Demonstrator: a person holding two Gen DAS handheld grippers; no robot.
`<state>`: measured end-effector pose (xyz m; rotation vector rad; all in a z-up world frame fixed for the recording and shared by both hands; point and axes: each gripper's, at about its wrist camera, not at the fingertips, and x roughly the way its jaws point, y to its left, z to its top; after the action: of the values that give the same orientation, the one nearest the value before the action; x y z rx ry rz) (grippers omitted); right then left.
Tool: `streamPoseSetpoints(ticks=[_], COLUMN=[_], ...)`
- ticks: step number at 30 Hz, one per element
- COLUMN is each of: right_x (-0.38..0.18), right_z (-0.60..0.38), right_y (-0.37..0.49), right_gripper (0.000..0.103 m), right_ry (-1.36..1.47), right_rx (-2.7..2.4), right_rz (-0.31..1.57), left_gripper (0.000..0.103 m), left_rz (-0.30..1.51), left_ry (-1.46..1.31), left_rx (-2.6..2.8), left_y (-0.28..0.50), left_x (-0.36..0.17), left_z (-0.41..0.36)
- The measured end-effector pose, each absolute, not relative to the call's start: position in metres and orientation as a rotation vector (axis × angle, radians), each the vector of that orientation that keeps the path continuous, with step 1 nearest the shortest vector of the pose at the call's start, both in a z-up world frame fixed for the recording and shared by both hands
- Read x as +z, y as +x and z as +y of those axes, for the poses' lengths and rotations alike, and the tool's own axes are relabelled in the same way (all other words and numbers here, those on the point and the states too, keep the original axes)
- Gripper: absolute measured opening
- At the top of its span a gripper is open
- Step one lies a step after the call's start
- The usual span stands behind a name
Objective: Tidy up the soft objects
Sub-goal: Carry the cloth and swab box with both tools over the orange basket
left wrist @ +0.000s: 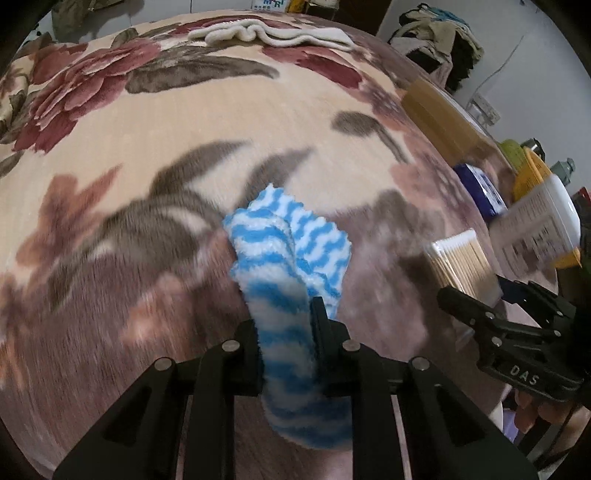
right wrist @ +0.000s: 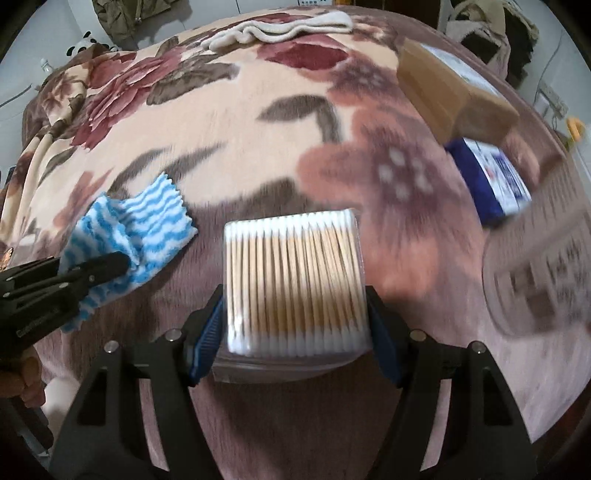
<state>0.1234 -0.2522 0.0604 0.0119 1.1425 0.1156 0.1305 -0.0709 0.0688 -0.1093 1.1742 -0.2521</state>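
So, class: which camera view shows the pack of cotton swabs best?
The right wrist view: the swab pack sits centred and whole between the right tool's fingers. The left wrist view catches only part of it at the right, blurred.

Cloth (right wrist: pixel 140 236) left of swab pack (right wrist: pixel 295 280), folded towel (right wrist: pixel 280 26) far behind, all on blanket (right wrist: pixel 240 147).

The blue-and-white striped cloth (left wrist: pixel 291 266) is fluffy, with wavy stripes and a zigzag edge. It is folded into a narrow bunch, hanging above the flowered blanket; its free end spreads toward 12 o'clock in the left wrist view. The pack of cotton swabs (right wrist: pixel 295 284) is a clear, flat square with wooden sticks side by side and white tips. The cream towel (left wrist: pixel 273 33) lies crumpled at 12 o'clock, far on the blanket.
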Motion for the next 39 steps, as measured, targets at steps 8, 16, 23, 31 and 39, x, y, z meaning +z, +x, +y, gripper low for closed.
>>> streamPoseSetpoints(ticks=[8, 16, 23, 31, 39], right_x=[0.058, 0.052, 0.049, 0.054, 0.068], right_z=[-0.255, -0.254, -0.254, -0.252, -0.257], right_y=[0.097, 0.095, 0.095, 0.092, 0.087], right_gripper=[0.071, 0.071, 0.071, 0.071, 0.071], right_ry=[0.015, 0.020, 0.017, 0.016, 0.017], right_rx=[0.135, 0.144, 0.148, 0.146, 0.138], right_rz=[1.148, 1.147, 1.145, 1.132, 1.112], left_gripper=[0.049, 0.087, 0.036, 0.021, 0.021], left_rz=[1.215, 1.232, 1.245, 1.181, 1.156], left_ry=[-0.034, 0.017, 0.005, -0.053, -0.058], left_rx=[-0.247, -0.199, -0.176, -0.221, -0.247], left_y=[0.110, 0.127, 0.126, 0.112, 0.103], left_x=[0.058, 0.042, 0.028, 0.063, 0.084], left_z=[-0.087, -0.105, -0.102, -0.099, -0.109])
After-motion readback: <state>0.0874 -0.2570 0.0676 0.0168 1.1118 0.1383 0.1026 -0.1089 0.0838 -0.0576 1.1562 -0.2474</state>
